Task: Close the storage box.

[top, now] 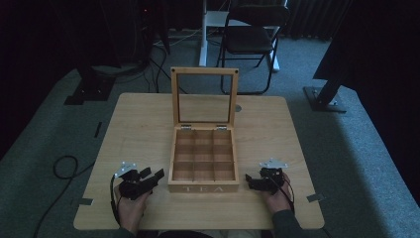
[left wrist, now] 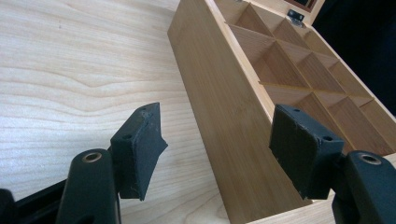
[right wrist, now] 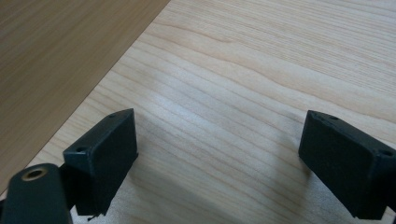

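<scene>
Left gripper (top: pixel 154 177) rests on the pale wooden table (top: pixel 133 129), jaws spread wide — nothing between them but the near left corner of the light wooden tea box (top: pixel 203 161) with its glass-paned lid upright. Right gripper (top: pixel 251 181), also agape and empty, sits just right of the box — compartments bare.

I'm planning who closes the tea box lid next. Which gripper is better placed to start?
Probably left. The left gripper, open, is angled toward the tea box, and its own view looks along the side wall into the compartments. The right gripper, also open, sits beside the box over bare table. The lid stands upright.
</scene>
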A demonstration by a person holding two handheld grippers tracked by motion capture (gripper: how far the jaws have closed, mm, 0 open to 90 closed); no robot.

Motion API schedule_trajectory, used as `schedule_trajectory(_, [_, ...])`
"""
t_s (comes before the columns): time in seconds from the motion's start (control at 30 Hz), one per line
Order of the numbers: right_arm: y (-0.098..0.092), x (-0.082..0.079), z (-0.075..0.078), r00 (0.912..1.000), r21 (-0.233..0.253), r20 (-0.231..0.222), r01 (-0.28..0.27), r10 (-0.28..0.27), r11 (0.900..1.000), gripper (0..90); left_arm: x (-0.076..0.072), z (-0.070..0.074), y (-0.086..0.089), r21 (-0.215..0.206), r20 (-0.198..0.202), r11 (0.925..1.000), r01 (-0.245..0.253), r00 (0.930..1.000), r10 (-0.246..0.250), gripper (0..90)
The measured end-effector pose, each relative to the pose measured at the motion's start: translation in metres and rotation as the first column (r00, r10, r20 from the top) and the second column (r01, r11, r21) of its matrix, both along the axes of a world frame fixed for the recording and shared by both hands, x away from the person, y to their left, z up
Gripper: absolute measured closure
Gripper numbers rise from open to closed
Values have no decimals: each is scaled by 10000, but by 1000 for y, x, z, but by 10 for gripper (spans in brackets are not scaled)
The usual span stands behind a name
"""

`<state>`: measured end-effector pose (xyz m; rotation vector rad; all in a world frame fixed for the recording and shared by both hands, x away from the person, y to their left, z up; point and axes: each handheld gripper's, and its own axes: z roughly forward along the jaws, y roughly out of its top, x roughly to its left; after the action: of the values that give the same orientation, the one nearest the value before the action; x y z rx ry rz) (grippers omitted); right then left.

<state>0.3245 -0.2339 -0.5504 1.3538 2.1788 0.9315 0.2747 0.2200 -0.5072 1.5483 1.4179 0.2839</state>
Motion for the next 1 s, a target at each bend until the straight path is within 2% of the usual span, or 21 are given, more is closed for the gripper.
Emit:
schedule_trajectory(0.1, [0, 0, 0, 9999, 12, 13, -122, 122, 9999, 112, 0, 0, 1, -122, -96, 9999, -121, 9999, 120, 346])
schedule_trajectory(0.33, [2, -1, 0, 9997, -1, 10, -251, 251, 9997, 111, 0, 0, 1, 44, -87, 9997, -227, 9997, 227, 345])
schedule_trajectory(0.53, [3, -2, 0, 9995, 3, -2, -304, 304, 9995, 111, 1, 7, 1, 145, 112, 9999, -78, 9999, 76, 336])
schedule_trajectory(0.6, [3, -2, 0, 9995, 4, -2, -307, 307, 9995, 111, 4, 9, 2, 126, 52, 9998, 122, 9999, -123, 331])
schedule_trajectory(0.77, [3, -2, 0, 9995, 3, -2, -313, 313, 9995, 111, 10, 18, 4, 125, 200, 9993, 357, 9992, -359, 331])
schedule_trajectory(1.0, [3, -2, 0, 9995, 4, -1, -313, 313, 9995, 111, 14, 30, 11, 171, 314, 9988, 452, 9985, -457, 332])
